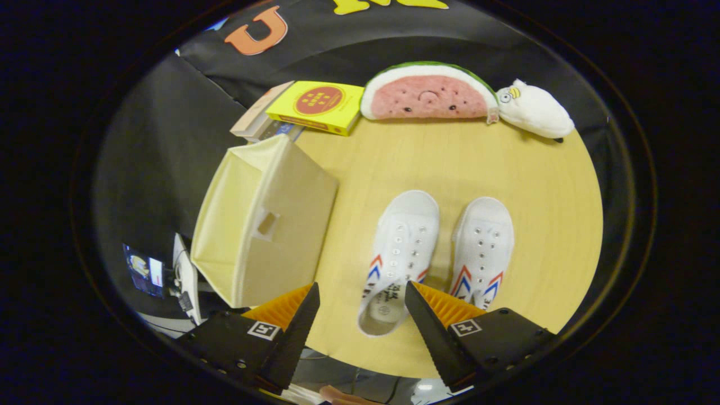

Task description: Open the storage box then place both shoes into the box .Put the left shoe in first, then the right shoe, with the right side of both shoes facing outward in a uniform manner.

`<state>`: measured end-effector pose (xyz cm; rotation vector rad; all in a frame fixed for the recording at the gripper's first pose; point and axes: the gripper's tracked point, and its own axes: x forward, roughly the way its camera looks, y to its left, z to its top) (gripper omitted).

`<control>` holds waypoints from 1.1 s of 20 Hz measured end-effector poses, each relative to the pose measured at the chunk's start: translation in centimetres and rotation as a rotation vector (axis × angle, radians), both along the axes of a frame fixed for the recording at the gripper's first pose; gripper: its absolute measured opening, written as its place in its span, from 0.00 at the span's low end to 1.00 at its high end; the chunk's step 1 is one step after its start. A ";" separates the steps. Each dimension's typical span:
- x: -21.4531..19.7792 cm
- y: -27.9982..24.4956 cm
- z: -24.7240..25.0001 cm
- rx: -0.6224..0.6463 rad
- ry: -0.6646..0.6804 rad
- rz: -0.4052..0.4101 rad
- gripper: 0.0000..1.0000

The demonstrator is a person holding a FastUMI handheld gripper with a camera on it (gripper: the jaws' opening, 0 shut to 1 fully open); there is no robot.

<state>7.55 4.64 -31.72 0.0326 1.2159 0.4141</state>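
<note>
A cream fabric storage box (264, 225) stands on the round wooden table (495, 157), left of the shoes, with its open top showing and a cut-out handle in its near wall. Two white canvas shoes with red and blue stripes lie side by side, toes pointing away: the left shoe (399, 253) and the right shoe (484, 247). My gripper (361, 295) hovers open above the table's near edge. The heel of the left shoe sits between its fingers, touching neither; the right shoe's heel is partly hidden behind the right finger (433, 326).
Beyond the shoes, at the table's far edge, lie a watermelon-slice plush (427, 95) and a white plush bird (534, 109). A yellow box (318, 107) rests on stacked books behind the storage box. A small screen (144, 270) and cables sit below the table, left.
</note>
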 end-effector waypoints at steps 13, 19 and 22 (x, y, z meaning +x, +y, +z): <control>2.4 -2.0 -7.7 -0.104 0.107 -0.072 0.42; 2.5 -1.0 -8.9 -0.028 0.191 -0.180 0.09; 1.7 -1.0 -8.2 0.051 0.220 -0.186 0.01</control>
